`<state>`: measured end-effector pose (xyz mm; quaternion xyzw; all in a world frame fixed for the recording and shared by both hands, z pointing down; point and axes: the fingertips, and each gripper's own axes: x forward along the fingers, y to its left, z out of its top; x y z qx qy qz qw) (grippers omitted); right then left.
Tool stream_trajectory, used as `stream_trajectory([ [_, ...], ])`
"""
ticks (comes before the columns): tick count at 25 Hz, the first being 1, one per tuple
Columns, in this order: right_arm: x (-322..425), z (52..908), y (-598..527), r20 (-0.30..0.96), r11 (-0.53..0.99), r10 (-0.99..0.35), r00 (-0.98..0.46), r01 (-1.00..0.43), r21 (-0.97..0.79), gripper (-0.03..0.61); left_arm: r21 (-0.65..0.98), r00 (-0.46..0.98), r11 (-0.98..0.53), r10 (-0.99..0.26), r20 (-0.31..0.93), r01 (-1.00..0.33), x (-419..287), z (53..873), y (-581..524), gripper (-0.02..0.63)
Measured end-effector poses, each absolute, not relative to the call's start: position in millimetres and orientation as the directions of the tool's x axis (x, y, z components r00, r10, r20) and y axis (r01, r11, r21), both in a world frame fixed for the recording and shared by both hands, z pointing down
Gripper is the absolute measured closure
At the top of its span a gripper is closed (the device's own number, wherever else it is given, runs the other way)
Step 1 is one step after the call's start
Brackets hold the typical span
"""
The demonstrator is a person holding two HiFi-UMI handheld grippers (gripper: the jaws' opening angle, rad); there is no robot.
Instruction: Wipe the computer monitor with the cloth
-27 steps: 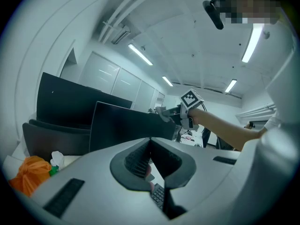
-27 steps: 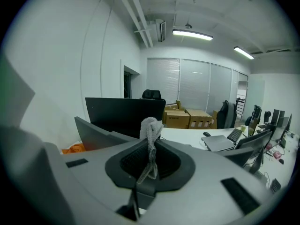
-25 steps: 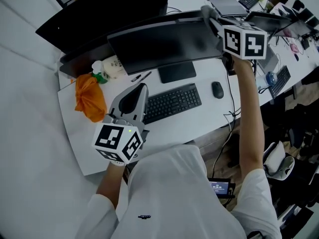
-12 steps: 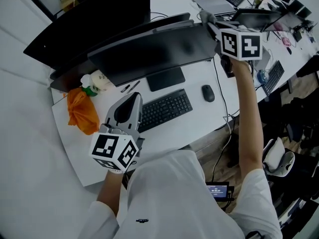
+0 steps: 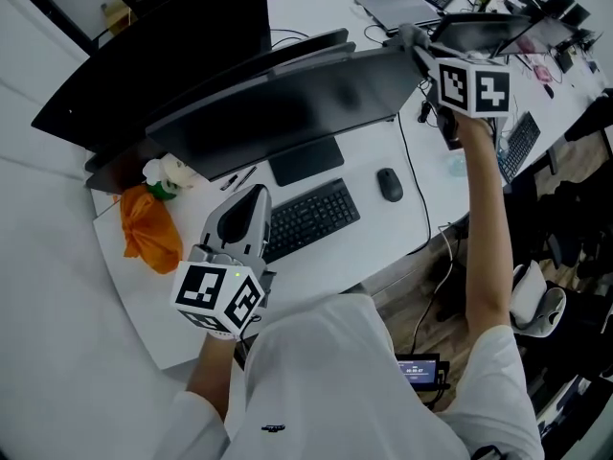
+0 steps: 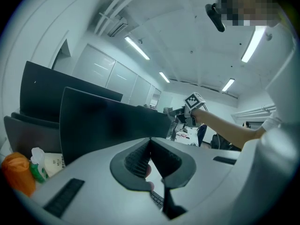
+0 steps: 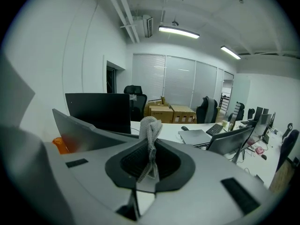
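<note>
- Desk (image 5: 383,236): the white top has a curved near edge running from lower left to right. Bare surface lies along this edge, between the orange bag (image 5: 148,230) at far left and the keyboard (image 5: 306,220).
- Clearance: the strip between keyboard and monitor (image 5: 278,113) is narrow and is taken up by the monitor's foot. To the right of the mouse (image 5: 389,184) the top is open as far as a hanging cable.
- Left gripper (image 5: 269,172): it is held low over the near-left desk, just left of the keyboard, and points towards the monitor. Its forearm rises from the body at a short reach. The jaws are together with nothing between them (image 6: 150,140).
- Right gripper (image 5: 415,46): the arm is stretched fully forward and the marker cube faces up. The jaws are clamped on the cloth (image 5: 408,34).
- Cloth: grey and bunched, it stands up out of the jaw tips (image 7: 150,123) at the monitor's upper right corner. Contact with the screen cannot be confirmed.
- Count: two grippers, one cloth, one keyboard and one mouse in front of the monitor, one orange bag. A second, larger dark screen (image 5: 153,56) stands behind the monitor.
</note>
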<state>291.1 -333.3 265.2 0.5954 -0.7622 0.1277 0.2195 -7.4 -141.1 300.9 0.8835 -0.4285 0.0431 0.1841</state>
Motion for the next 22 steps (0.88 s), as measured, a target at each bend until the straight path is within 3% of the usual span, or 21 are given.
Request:
stream_trajectory([
  [17,381.8,275.0,-346.2,0.459,0.142,-0.882,-0.105,-0.989,0.046,0.543,0.313,0.657,-0.581,-0.701,0.276,-0.751,28.4,321.8,-161.7,0.595],
  [22,376.4,320.2,-347.7,0.469,0.248,-0.859,-0.207,-0.968,0.027,0.548,0.316,0.658,-0.579,-0.691,0.298,-0.751,37.4,330.3,-166.7,0.595],
])
